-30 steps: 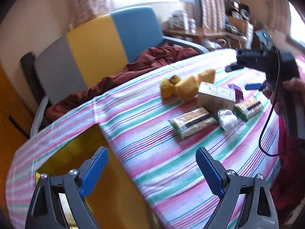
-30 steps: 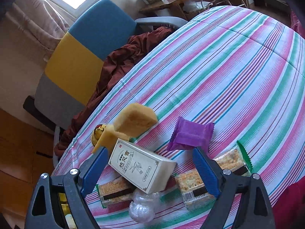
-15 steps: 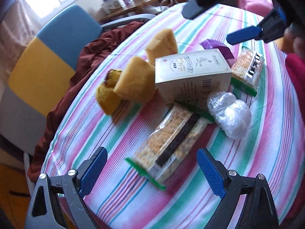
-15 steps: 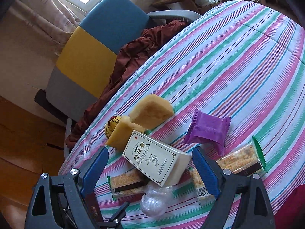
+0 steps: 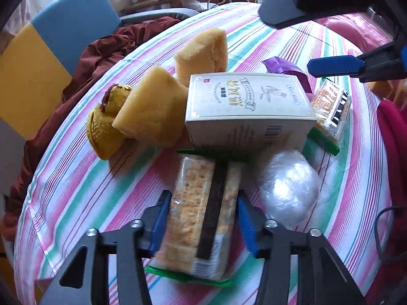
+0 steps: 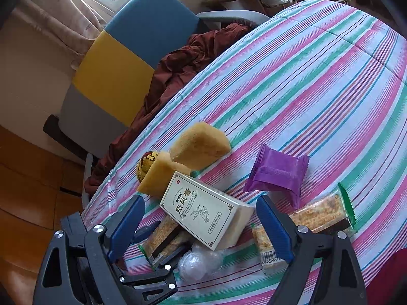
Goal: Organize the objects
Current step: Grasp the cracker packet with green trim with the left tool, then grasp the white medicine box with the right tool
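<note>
My left gripper [image 5: 203, 218] has just been closing, and its blue pads now press both long sides of the near snack bar [image 5: 203, 216], which lies on the striped cloth [image 6: 318, 81] with its far end tucked under the white box [image 5: 244, 111]. My right gripper [image 6: 201, 225] hangs above the pile with its jaws spread wide and nothing between the pads. Open room lies mostly beyond the pile: the right wrist view shows a broad bare stretch of cloth running toward the far rim, and the near-left edge of the table dropping to a wooden floor [image 6: 25, 190]. That view also shows the purple packet [image 6: 277, 172] whole, while the left view catches only a corner of it behind the box. The left view shows a clear crumpled bag [image 5: 287, 188] just beside the held bar, touching the box's near side. Two yellow sponges [image 5: 155, 111] lean against the box, with a small yellow object [image 5: 106, 127] behind them that I cannot make out. A second snack bar [image 6: 318, 218] is partly hidden by my right finger. The chair [image 6: 142, 40] with brown cloth stands beside the table edge.
</note>
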Tool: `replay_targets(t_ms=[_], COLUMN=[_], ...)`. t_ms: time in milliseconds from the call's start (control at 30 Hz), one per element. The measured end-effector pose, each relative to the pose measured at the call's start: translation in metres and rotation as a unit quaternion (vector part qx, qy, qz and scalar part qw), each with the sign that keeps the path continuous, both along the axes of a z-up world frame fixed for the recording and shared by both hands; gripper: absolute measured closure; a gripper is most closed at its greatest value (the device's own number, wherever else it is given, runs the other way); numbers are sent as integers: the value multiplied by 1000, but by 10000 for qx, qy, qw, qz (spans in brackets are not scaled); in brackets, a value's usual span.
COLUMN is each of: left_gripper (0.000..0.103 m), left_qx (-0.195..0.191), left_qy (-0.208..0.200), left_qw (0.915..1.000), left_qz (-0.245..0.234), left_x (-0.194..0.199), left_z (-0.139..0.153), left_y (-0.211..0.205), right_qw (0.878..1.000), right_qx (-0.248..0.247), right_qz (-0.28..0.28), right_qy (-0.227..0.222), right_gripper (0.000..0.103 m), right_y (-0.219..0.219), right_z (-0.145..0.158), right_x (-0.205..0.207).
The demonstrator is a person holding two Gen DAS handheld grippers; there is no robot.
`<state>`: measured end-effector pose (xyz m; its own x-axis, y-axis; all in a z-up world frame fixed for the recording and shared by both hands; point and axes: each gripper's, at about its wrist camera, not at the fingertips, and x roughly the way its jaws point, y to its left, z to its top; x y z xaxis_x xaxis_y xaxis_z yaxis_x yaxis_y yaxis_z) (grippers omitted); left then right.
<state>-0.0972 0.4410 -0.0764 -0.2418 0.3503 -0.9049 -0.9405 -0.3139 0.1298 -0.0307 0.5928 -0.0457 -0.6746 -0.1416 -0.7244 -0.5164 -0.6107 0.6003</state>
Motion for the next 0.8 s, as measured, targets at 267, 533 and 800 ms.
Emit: replay_targets(t_ms=[267,533,800], left_gripper=[60,60,60], left_qx=[226,688,1060], left_qy=[-309,-29,136], left_qw=[9880,9672,9626], left_qz=[1497,2446,2489], left_x=[20,75,91], left_z=[2,0,-2], left_y=[-30,-80,-100], right_qw=[9998,9976,9746], right_qx=[103,573,2065], right_qz=[72,304,649], right_qy=[-120,-256,-578], right_gripper=[12,12,12], right_y=[-2,-13,-40], right_z=[-3,1,9], right_x=[-3,-12,-32])
